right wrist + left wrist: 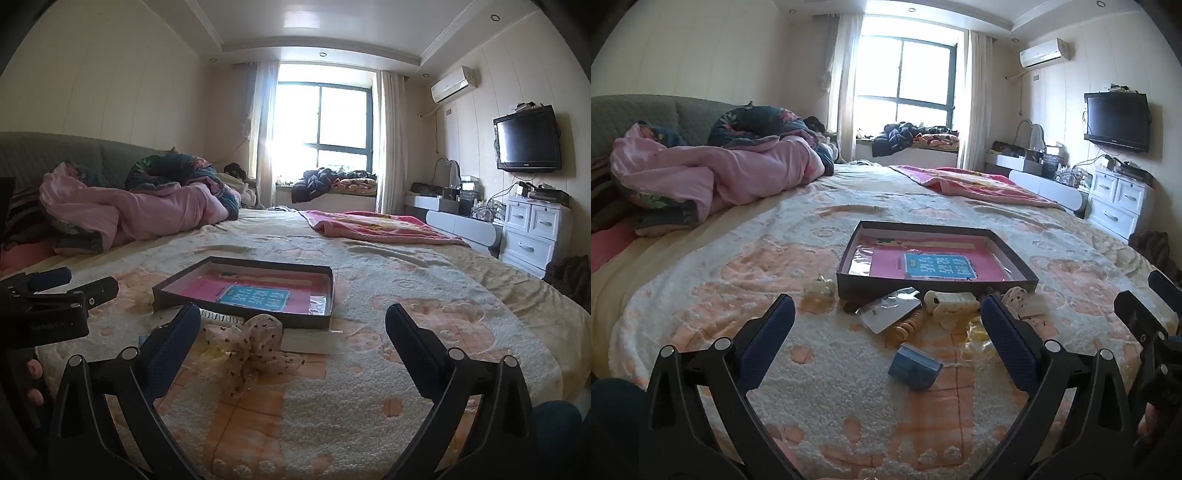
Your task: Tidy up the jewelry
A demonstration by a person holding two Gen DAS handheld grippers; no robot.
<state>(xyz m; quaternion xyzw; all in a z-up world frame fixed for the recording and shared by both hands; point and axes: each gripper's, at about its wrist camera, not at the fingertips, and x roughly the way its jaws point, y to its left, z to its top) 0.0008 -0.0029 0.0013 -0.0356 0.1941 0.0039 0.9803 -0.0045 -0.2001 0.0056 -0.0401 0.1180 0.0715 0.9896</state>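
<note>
Both sets of tongs are hovering wide open and empty over a bed [820, 387] as a jewelry sort is getting under way. The left tongs [886, 317] are facing a scatter of pieces: a blue box [915, 365], a coiled orange hair tie [908, 325] and a carded packet [888, 312], all lying just before the shallow tray [846, 275]. The right tongs [291, 325] are looking over a dotted bow [255, 350]. Best practice, arguably: taking 1 piece at a time, pinching low, then releasing inside the tray's rim.

Left tongs [888, 317]: black plastic arms, silver pivot screws, dark blue textured pads [767, 334].
Right tongs [288, 326]: same black arms, blue pads [170, 343], silver screws.
Left tongs' side: small white lettering.
</note>
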